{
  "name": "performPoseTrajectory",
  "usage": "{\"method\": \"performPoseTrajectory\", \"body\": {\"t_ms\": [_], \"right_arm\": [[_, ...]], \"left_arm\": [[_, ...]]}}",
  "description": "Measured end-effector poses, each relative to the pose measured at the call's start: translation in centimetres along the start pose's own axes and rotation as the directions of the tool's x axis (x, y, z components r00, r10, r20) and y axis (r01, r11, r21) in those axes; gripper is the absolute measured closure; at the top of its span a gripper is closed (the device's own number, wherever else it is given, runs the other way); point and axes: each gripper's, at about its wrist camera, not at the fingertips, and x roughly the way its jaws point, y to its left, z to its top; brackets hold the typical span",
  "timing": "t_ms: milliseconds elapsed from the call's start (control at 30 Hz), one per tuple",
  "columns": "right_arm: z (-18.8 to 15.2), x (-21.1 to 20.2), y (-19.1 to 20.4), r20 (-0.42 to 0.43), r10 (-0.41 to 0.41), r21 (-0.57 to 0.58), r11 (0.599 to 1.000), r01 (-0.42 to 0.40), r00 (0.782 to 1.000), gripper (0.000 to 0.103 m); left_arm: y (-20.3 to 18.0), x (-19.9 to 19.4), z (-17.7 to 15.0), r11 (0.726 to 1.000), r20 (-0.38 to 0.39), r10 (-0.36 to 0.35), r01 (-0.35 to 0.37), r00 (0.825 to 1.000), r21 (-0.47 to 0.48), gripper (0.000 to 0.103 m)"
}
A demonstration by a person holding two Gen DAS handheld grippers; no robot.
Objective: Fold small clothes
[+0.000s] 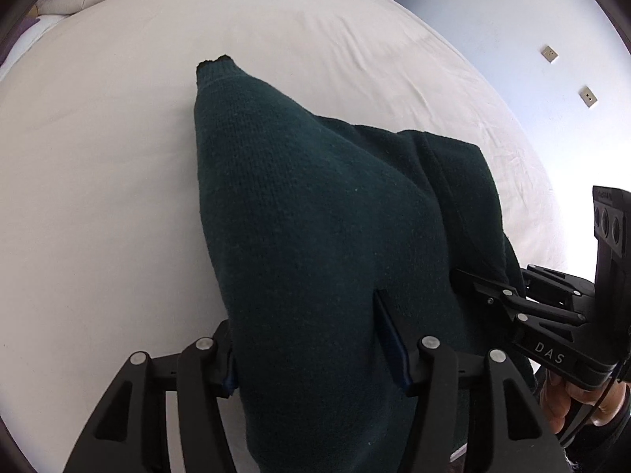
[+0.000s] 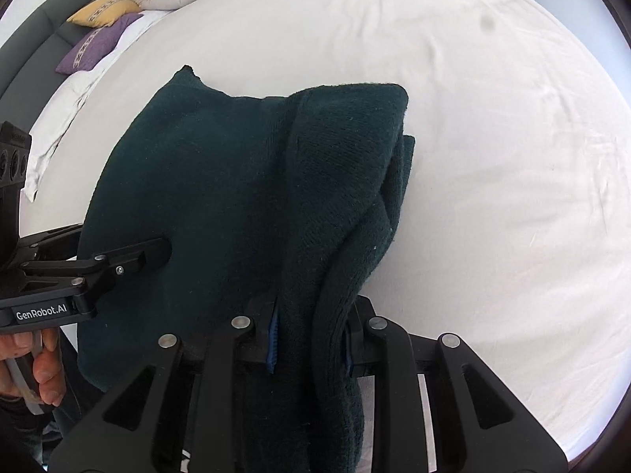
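both my grippers, left [image 1: 319,339] and right [image 2: 309,339], clenched on green sweater [image 2: 221,181] | raised off bed [image 2: 493,157] so its folded layers hang even

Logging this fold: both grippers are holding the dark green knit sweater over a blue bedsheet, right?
The sheet is wrong: the bedsheet is white, as the right wrist view shows. The rest stands: the left gripper and right gripper both hold the dark green knit sweater.

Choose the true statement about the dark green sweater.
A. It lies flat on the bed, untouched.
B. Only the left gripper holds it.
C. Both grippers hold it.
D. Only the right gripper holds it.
C: the left gripper and the right gripper each have the sweater between their fingers, above the bed.
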Motion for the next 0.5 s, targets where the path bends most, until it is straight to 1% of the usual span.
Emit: {"method": "performPoseTrajectory", "body": {"t_ms": [67,100,167,233,267,300,333,367,400,433,467,500], "right_arm": [[0.3,0.2,0.8,0.005,-0.033,-0.028,0.999,0.033,0.999,0.082],[0.5,0.5,1.2,0.011,-0.053,-0.046,0.997,0.054,0.999,0.081],[0.8,1.1,1.7,0.026,-0.07,-0.066,0.995,0.071,0.997,0.081],[1.1,1.3,1.5,0.036,-0.048,-0.042,0.998,0.049,0.998,0.08],[1.0,1.3,1.2,0.038,-0.033,-0.029,0.999,0.034,0.999,0.079],[1.2,1.4,1.1,0.044,-0.022,-0.021,1.0,0.023,0.999,0.078],[1.4,1.3,0.8,0.05,-0.006,-0.015,1.0,0.007,0.999,0.076],[1.4,1.1,0.4,0.06,0.007,0.0,1.0,-0.007,0.998,0.072],[1.6,0.9,0.1,0.07,0.013,0.021,1.0,-0.015,0.997,0.059],[1.7,0.6,-0.2,0.085,0.01,0.05,0.999,-0.014,0.996,0.054],[1.6,0.2,-0.6,0.101,0.021,0.075,0.997,-0.029,0.995,0.052],[1.6,-0.2,-1.0,0.117,0.048,0.103,0.993,-0.06,0.992,0.052]], "left_arm": [[-0.9,0.4,-0.1,0.997,0.02,0.053,-0.054,0.998,0.046,0.041],[-1.2,0.6,-0.2,0.996,0.031,0.069,-0.071,0.997,0.059,0.039],[-1.0,0.8,-0.3,0.997,0.04,0.064,-0.066,0.997,0.046,0.038],[-0.9,0.8,-0.4,0.997,0.05,0.069,-0.071,0.996,0.042,0.032],[0.1,0.5,-0.9,0.995,0.057,0.084,-0.086,0.995,0.044,0.029],[0.3,0.4,-1.1,0.993,0.064,0.102,-0.105,0.993,0.046,0.025],[0.3,0.3,-1.1,0.992,0.068,0.116,-0.119,0.991,0.045,0.022],[0.3,0.1,-1.6,0.991,0.072,0.122,-0.125,0.99,0.041,0.021],[0.4,-0.1,-1.8,0.991,0.077,0.122,-0.125,0.99,0.039,0.021],[0.3,-0.4,-1.9,0.991,0.087,0.125,-0.129,0.988,0.043,0.021],[0.2,-0.6,-2.0,0.99,0.098,0.13,-0.135,0.987,0.046,0.02],[0.5,-1.0,-2.3,0.989,0.112,0.131,-0.137,0.985,0.048,0.02]]}}
